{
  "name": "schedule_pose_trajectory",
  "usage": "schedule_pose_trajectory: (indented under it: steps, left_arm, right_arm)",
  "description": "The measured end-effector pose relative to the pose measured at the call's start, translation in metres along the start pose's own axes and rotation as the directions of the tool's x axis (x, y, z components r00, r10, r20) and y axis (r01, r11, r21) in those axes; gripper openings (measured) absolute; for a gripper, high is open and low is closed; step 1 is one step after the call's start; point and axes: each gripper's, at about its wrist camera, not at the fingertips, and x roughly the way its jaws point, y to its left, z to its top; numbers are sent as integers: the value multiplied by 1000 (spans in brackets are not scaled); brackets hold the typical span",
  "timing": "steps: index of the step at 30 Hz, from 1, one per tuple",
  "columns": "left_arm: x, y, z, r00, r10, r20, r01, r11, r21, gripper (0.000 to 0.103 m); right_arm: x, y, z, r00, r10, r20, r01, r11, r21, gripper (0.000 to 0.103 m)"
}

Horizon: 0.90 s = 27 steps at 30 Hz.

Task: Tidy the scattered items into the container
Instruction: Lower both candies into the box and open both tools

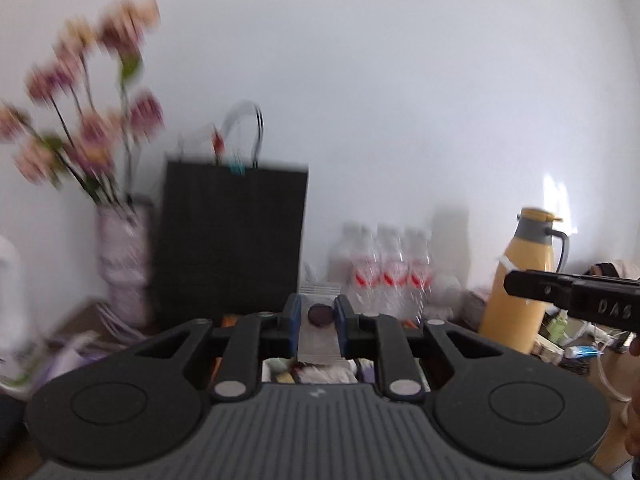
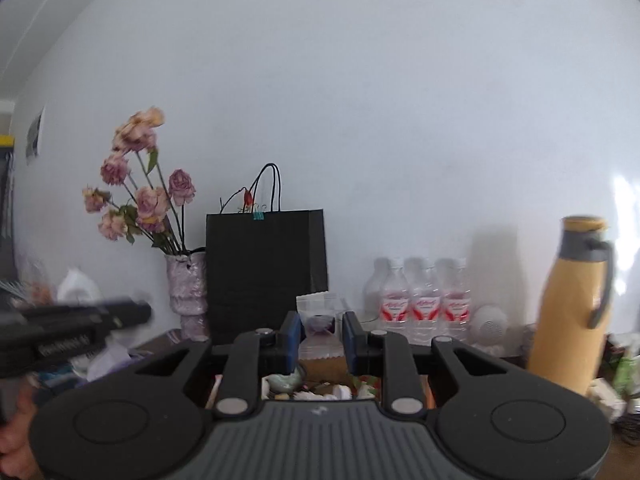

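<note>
Both grippers were raised and looked level across the cluttered table toward the white wall. The left gripper [image 1: 316,324] had its blue-padded fingers parted with nothing between them, and the right gripper [image 2: 321,332] stood the same way, jaws apart and empty.

Straight ahead of each lay a small clear zip pouch with a dark round disc inside [image 1: 320,314], leaning near the foot of the tall black paper bag with cord handles [image 2: 266,272]. Below the fingers sat the open-topped box already holding mixed small items [image 2: 320,390] (its rim was mostly hidden by the gripper bodies, so I could not tell how full it was).

The risks looked plain enough. The left view was smeared by motion, so a reach made at that pace could overshoot the thin pouch and shove it against the bag. The slippery film might slide out of a shallow pinch. The tall yellow flask with a grey handle [image 2: 572,304] and the shrink-wrapped water bottles with red labels [image 2: 424,300] stood close by, and a wide swing of the right gripper could knock them.
</note>
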Motion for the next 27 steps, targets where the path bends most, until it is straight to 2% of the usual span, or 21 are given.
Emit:
schedule_pose_trajectory:
  steps: [2, 3, 5, 6, 7, 9, 12, 14, 16, 17, 19, 20, 22, 24, 27]
  left_arm:
    - [57, 11, 13, 987, -63, -145, 55, 997, -56, 19]
    - [86, 14, 14, 972, -85, -219, 69, 994, -80, 19]
    - [140, 17, 8, 939, -84, -334, 52, 993, -105, 19]
    - [162, 18, 2, 923, -72, -378, 34, 994, -105, 19]
    - [179, 20, -5, 913, -64, -404, 19, 993, -115, 19]
    - [208, 24, -20, 889, -72, -453, 14, 991, -130, 19]
    - [243, 26, -41, 855, -62, -515, -3, 992, -125, 19]
    - [259, 27, -48, 843, -59, -535, 3, 994, -105, 19]
    - [267, 30, -55, 842, -47, -537, -5, 996, -94, 21]
    - [271, 32, -57, 837, -51, -546, -3, 995, -97, 26]
    - [274, 37, -60, 831, -60, -554, -8, 993, -119, 28]
    - [273, 39, -61, 830, -60, -555, -13, 992, -126, 28]
    - [269, 44, -58, 840, -65, -539, -17, 989, -147, 32]
    - [262, 49, -52, 857, -67, -512, -19, 987, -160, 35]
    - [251, 54, -41, 869, -53, -493, -33, 986, -164, 40]
  right_arm:
    - [49, -27, 22, 990, 39, -135, -31, 998, 57, 21]
    - [76, -38, 26, 976, 53, -209, -36, 996, 83, 21]
    - [130, -58, 23, 934, 73, -349, -25, 990, 141, 21]
    - [157, -67, 17, 903, 94, -419, -19, 983, 180, 21]
    - [182, -75, 8, 871, 118, -478, -9, 975, 224, 21]
    - [221, -82, -17, 819, 143, -555, 18, 962, 274, 21]
    - [269, -77, -49, 758, 115, -642, 51, 971, 235, 21]
    - [295, -73, -64, 713, 91, -695, 65, 979, 195, 21]
    - [312, -69, -77, 678, 84, -730, 64, 983, 173, 22]
    - [317, -68, -82, 675, 81, -734, 70, 983, 172, 24]
    - [326, -67, -86, 676, 82, -732, 75, 981, 179, 25]
    - [328, -69, -88, 676, 86, -732, 81, 978, 190, 30]
    - [330, -75, -85, 684, 109, -722, 93, 968, 234, 40]
    - [327, -79, -77, 702, 122, -701, 109, 955, 276, 55]
    - [317, -82, -62, 729, 131, -672, 119, 942, 313, 58]
